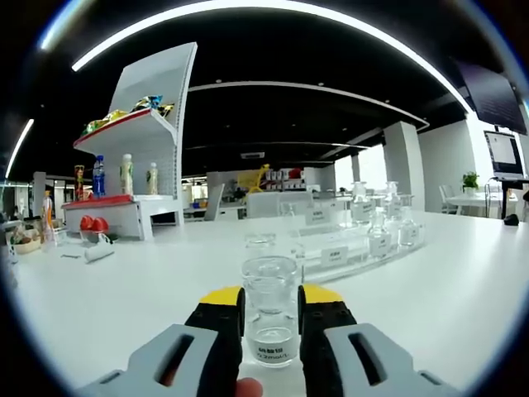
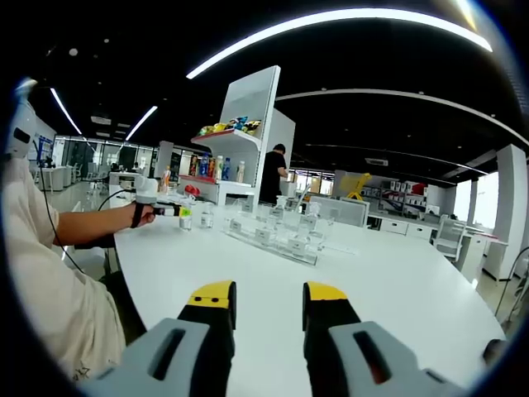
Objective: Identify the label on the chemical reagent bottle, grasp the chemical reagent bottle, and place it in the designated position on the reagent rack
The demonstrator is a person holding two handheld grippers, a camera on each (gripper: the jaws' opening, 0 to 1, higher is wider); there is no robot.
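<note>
A clear glass reagent bottle with a white label stands upright between the yellow-and-black jaws of my left gripper, which is shut on it just above the white table. Beyond it lies the clear reagent rack with white tags and several glass bottles. A second loose bottle stands just behind the held one. My right gripper is open over the table with nothing between its jaws. In the right gripper view the left gripper is at far left with the bottle, left of the rack.
A white display shelf with snacks and drink bottles stands at the back left, with small items on the table near it. A person's arm and pale clothing lie along the left. A person in black stands by the shelf.
</note>
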